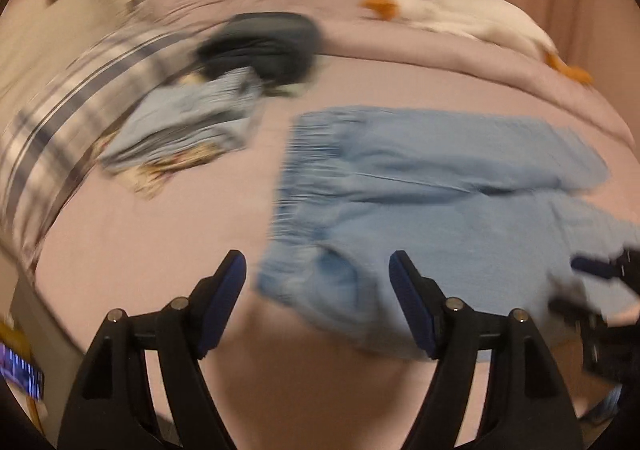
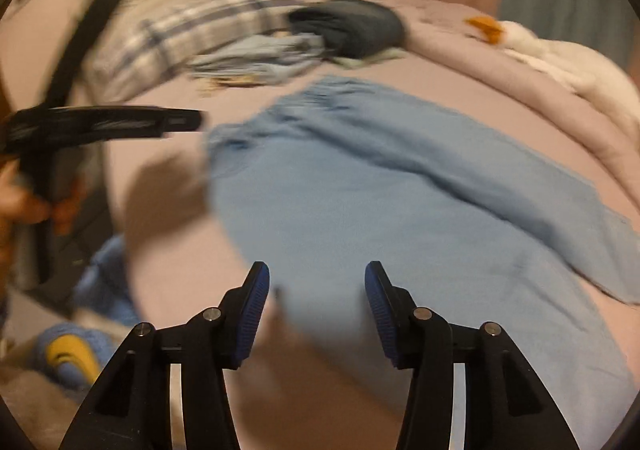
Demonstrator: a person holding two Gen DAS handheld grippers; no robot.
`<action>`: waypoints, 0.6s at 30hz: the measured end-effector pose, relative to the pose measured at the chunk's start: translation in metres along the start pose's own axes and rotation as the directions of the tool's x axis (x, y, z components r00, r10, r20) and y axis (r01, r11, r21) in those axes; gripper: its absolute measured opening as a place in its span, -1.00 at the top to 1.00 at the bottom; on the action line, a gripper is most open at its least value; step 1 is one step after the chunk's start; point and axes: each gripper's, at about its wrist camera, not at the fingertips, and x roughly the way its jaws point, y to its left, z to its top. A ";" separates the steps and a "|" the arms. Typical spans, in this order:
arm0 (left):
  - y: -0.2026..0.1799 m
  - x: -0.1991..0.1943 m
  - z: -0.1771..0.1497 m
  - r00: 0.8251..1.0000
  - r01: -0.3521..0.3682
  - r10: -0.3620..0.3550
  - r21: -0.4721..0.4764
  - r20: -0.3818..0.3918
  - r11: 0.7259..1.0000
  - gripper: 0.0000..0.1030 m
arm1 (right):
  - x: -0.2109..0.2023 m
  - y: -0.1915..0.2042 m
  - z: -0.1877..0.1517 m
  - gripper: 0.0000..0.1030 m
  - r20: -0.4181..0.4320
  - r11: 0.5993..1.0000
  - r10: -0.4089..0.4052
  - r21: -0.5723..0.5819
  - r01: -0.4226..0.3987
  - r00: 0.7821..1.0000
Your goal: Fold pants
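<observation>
Left wrist view: light blue pants [image 1: 420,185] lie flat on the bed [image 1: 140,250], waistband at 11 o'clock, legs running toward 3. Left gripper [image 1: 318,270] and right gripper [image 2: 317,282] hover spread, empty, right nearer the legs.

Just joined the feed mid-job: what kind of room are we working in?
Most likely a bedroom: the blue pants lie on a bed with a pink sheet, a plaid pillow and a plush goose at its far side.

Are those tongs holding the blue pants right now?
No: in both wrist views the left tongs and right tongs stand open above the blue pants, with no cloth pinched between the pads.
</observation>
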 end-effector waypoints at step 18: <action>0.006 0.070 0.068 0.989 0.135 -0.130 0.074 -0.064 0.988 -0.48 | 0.001 -0.120 0.003 0.03 -0.062 0.980 -0.020 0.194 0.032 0.998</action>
